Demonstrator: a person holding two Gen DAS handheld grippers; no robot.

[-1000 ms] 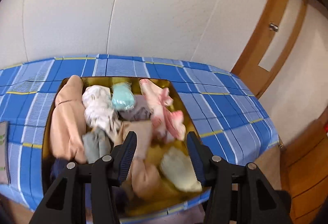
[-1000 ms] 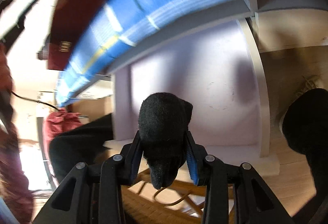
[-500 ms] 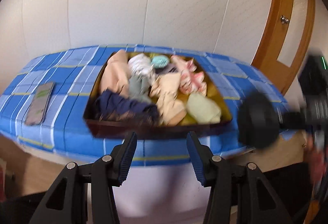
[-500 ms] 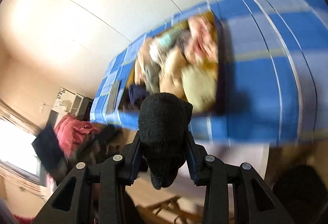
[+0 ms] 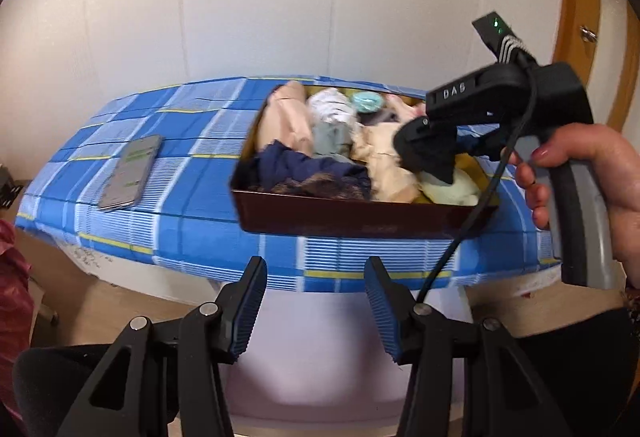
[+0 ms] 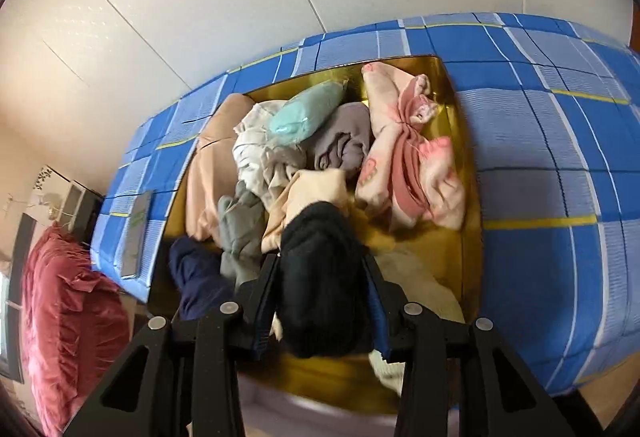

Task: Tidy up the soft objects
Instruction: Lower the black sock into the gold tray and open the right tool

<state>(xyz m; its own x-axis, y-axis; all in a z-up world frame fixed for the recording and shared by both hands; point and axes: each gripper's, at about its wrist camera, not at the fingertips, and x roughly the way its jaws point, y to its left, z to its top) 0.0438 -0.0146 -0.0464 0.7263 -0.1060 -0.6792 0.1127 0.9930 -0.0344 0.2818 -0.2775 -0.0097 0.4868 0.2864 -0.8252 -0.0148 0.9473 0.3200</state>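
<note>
Right tool hangs over the gold-lined, dark-walled tray w/ a black fuzzy sock bundle between its blue pads; jaws are easing apart, pads seem still on it, prob. to drop it in among the other rolled soft items: peach cloth, mint roll, pink tied cloth. Tray sits on the blue plaid-covered worktop, grey phone beside it. Left tool hangs back off the near edge, jaws apart & empty, likely keeping clear.
</note>
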